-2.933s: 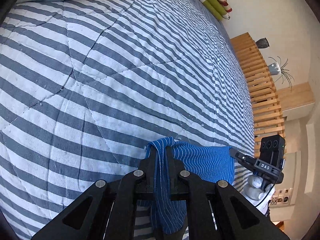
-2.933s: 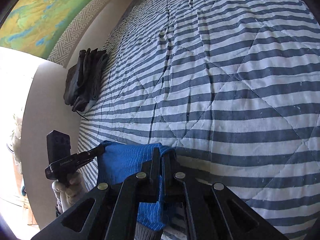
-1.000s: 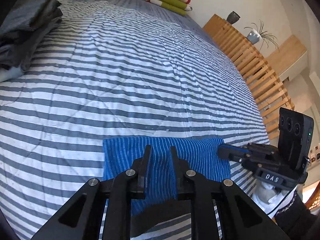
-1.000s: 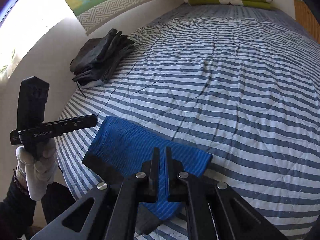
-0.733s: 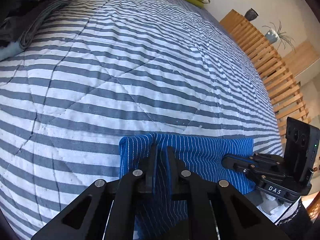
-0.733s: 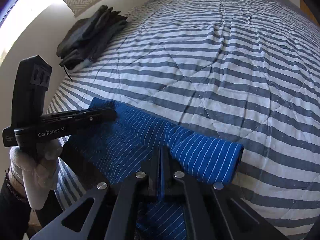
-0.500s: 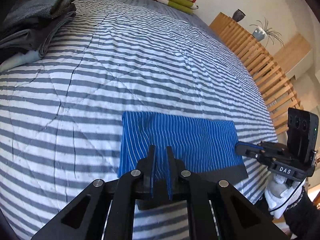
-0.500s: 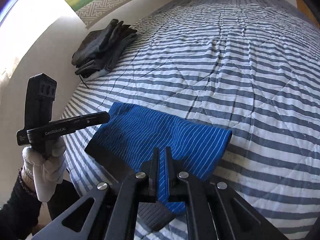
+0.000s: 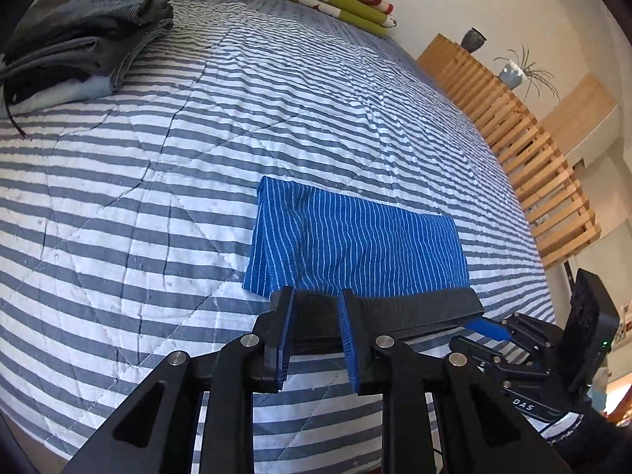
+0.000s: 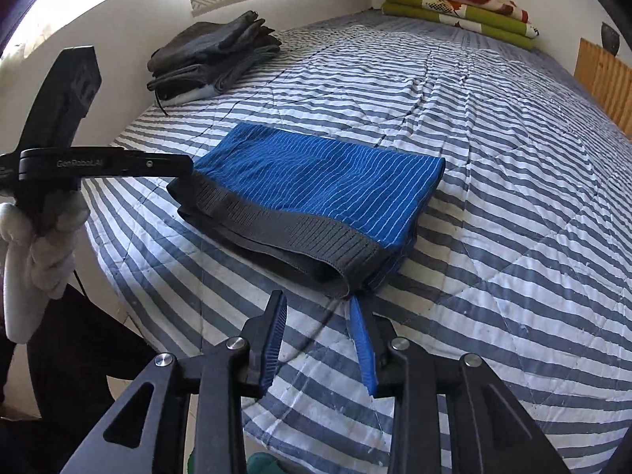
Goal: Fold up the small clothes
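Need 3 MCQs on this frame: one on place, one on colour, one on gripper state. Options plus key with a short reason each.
1. Where does the stack of dark folded clothes lie?
A. On the bed's far left side by the wall
B. On the wooden slatted frame
C. On top of the blue garment

2. What colour is the waistband of the blue striped garment?
A. White
B. Dark grey
C. Green

3. What state is the right hand-held gripper in?
A. Shut on the garment
B. Shut on nothing
C. Open, just short of the garment

Key:
1. A, the stack sits on the striped quilt next to the white wall.
2. B, a dark grey ribbed band runs along the garment's near edge.
3. C, quilt shows in the gap between its blue-padded fingers, and the garment lies just beyond the tips.
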`<state>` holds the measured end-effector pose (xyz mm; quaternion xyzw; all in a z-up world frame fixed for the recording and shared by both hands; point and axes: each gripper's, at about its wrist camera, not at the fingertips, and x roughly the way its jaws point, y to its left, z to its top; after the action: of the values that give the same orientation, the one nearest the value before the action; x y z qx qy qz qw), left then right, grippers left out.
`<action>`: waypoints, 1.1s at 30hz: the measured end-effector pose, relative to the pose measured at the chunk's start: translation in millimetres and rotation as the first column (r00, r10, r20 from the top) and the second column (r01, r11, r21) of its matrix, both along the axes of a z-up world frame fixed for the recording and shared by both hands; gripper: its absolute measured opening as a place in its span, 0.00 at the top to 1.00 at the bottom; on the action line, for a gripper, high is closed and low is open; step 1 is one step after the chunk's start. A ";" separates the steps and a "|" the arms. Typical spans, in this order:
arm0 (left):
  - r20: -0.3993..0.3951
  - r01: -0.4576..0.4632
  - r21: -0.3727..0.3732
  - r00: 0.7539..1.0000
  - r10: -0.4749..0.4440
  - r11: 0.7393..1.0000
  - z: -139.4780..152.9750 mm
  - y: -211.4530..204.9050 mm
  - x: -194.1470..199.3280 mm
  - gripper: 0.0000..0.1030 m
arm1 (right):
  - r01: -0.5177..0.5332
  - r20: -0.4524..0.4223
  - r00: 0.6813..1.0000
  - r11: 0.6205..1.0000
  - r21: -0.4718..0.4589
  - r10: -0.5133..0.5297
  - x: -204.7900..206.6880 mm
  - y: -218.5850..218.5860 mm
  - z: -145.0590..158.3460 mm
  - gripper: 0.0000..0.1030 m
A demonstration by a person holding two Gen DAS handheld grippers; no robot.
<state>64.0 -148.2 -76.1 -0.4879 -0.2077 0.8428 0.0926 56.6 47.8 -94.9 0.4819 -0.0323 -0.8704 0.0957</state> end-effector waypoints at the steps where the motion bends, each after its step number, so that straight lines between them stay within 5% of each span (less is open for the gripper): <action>1: 0.008 -0.007 0.011 1.000 0.007 1.000 -1.4 -3.6 0.1 0.78 | 0.007 -0.004 1.000 1.000 0.009 -0.007 -3.4 -1.1 -1.0 0.71; 9: 0.070 -0.027 0.097 0.997 0.020 0.995 -21.1 -16.6 -9.3 0.79 | 0.044 -0.041 0.998 0.996 0.079 -0.041 -6.0 -8.2 0.5 0.71; 22: 0.059 -0.010 0.091 0.998 0.005 0.996 -14.5 -13.8 -15.1 0.81 | -0.020 -0.039 0.999 0.982 0.188 0.028 -10.3 -29.1 -7.4 0.71; 28: 0.072 -0.005 0.095 0.997 -0.002 0.995 -17.5 -14.5 -12.1 0.81 | 0.095 -0.045 0.995 0.987 0.127 -0.090 -12.9 -7.7 -1.2 0.71; 33: 0.080 0.000 0.096 0.997 -0.008 0.995 -22.1 -11.2 -13.8 0.80 | 0.153 -0.093 0.986 0.969 0.195 -0.137 -11.7 -15.4 2.1 0.71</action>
<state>50.2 -159.4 -98.2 -0.5168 -0.2507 0.8112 0.1091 44.9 32.3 -92.7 0.4506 0.0245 -0.8922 -0.0164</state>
